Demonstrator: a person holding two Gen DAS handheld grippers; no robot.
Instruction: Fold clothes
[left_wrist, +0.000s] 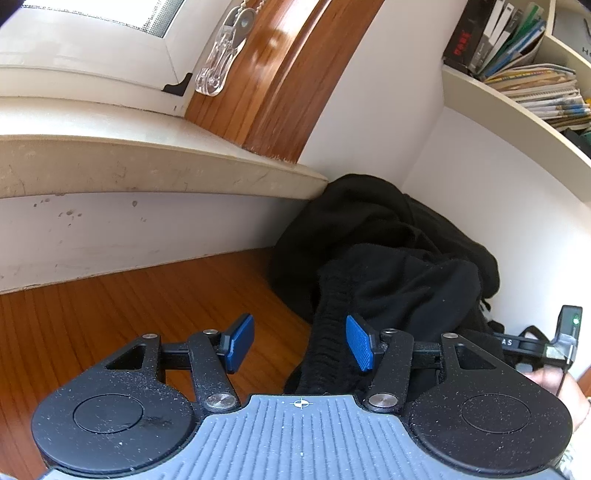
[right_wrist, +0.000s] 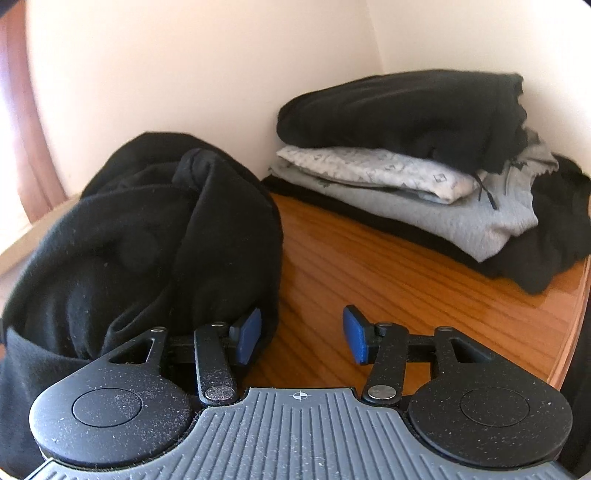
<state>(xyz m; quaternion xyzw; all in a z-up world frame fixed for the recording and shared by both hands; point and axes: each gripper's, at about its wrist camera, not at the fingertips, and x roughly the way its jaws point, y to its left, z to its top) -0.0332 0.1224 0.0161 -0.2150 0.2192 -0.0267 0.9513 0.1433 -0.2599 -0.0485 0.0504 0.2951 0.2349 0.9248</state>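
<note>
Black clothes (right_wrist: 147, 229) heaped loose on the wood table (right_wrist: 369, 288), in the corner under the sill (left_wrist: 147, 162). Left gripper (left_wrist: 300, 345) open, nothing pinched, ribbed black cloth just by its right pad; right gripper (right_wrist: 302, 338) open too, its left pad against the heap. Folded pile (right_wrist: 424, 158) farther back, black on grey on black, well apart from the heap.
</note>
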